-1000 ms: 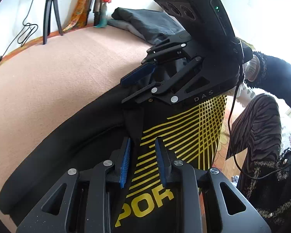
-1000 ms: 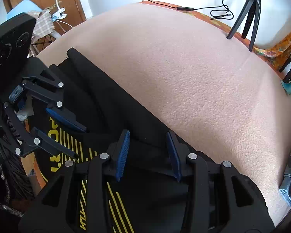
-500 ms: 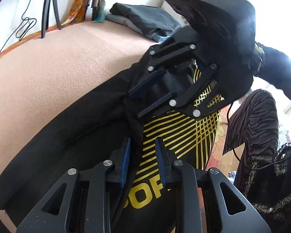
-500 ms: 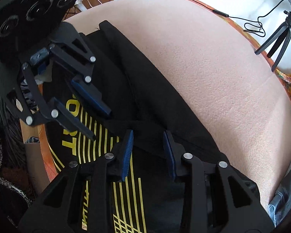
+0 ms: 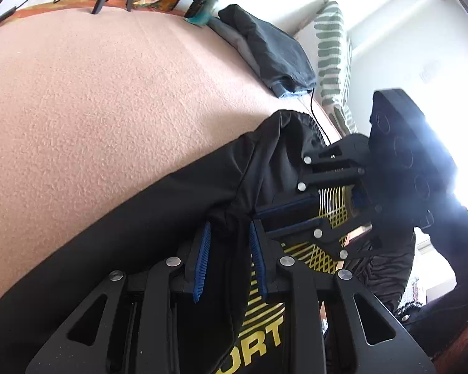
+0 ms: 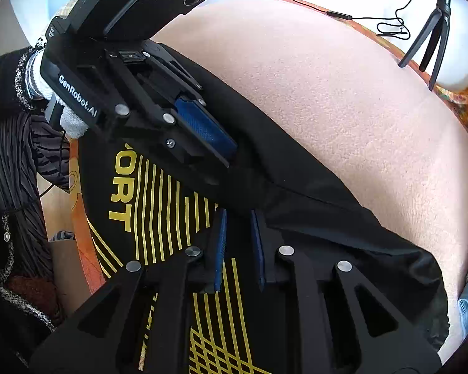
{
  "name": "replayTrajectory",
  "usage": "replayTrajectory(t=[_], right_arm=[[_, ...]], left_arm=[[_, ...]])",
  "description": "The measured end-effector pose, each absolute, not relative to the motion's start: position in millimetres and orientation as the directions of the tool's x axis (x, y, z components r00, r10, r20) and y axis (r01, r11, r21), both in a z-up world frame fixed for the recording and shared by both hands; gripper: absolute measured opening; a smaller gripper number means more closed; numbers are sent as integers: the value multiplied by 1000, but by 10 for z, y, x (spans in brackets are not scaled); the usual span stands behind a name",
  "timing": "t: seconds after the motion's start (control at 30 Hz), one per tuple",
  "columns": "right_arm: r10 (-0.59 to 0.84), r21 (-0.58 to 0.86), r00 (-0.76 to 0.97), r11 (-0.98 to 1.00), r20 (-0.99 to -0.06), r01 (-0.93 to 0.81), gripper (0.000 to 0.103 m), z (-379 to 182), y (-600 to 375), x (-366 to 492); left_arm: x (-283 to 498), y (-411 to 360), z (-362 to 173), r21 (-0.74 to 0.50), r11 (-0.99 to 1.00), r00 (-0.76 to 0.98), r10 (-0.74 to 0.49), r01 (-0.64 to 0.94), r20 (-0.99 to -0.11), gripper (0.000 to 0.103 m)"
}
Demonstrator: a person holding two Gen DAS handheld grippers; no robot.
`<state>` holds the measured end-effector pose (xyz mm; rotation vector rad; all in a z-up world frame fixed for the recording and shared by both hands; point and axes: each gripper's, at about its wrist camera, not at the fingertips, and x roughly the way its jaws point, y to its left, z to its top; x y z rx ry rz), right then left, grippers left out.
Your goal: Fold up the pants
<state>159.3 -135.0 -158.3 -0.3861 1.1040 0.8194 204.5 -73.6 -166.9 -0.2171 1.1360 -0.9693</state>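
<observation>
Black pants (image 5: 146,218) with yellow stripes and lettering lie along the near edge of the pink blanket (image 5: 93,99); they also show in the right wrist view (image 6: 296,180). My left gripper (image 5: 229,233) has a bunched ridge of the black fabric between its blue pads, with a small gap still showing. My right gripper (image 6: 237,218) is closed on a fold of the same fabric. Each gripper shows in the other's view, the right one (image 5: 284,218) just right of the left fingertips, the left one (image 6: 221,152) just above the right fingertips.
A pile of dark folded clothes (image 5: 271,50) lies at the far end of the blanket beside a striped pillow (image 5: 330,46). Tripod legs (image 6: 430,40) and a cable stand at the blanket's far edge. The person's dark clothing (image 6: 12,187) is close at the near side.
Both grippers have come close together at the middle of the pants. Fabric is now bunched up between their pads, and the right gripper's pads have closed in on it.
</observation>
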Motion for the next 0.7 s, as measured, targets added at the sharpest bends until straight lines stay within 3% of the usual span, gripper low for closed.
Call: replayTrajectory(t=[0.2,0.3,0.37,0.43,0.67,0.7], right_arm=[[407,109,254,684,-877,-721,17,-1497,-1538,1674],[428,113,314,723,-847,-681,23,-1342,-1659,1824],[449,126,324,723,-833,-679,33,-1250,-1681,1904],[460,125,305,696,-834,-707,52,-1233,-1629,1951],[459,141,209,618,-863,-774,53,-1439,-1408,2118],[450,134,212,622,-868,-771,48,-1478,-1365,2162]], left_arm=[[2091,-696,-1625,-621,581,122,-774,526,-621,24],[2075,-739,-1621,-598,587,130,-764,545,-631,24],[2041,-793,-1568,-575,581,138,-763,576,-632,24],[2002,-788,-1487,-537,580,156,-755,613,-637,24],[1995,-682,-1348,-504,592,205,-752,630,-627,24],[1991,-662,-1319,-492,597,215,-747,634,-629,24]])
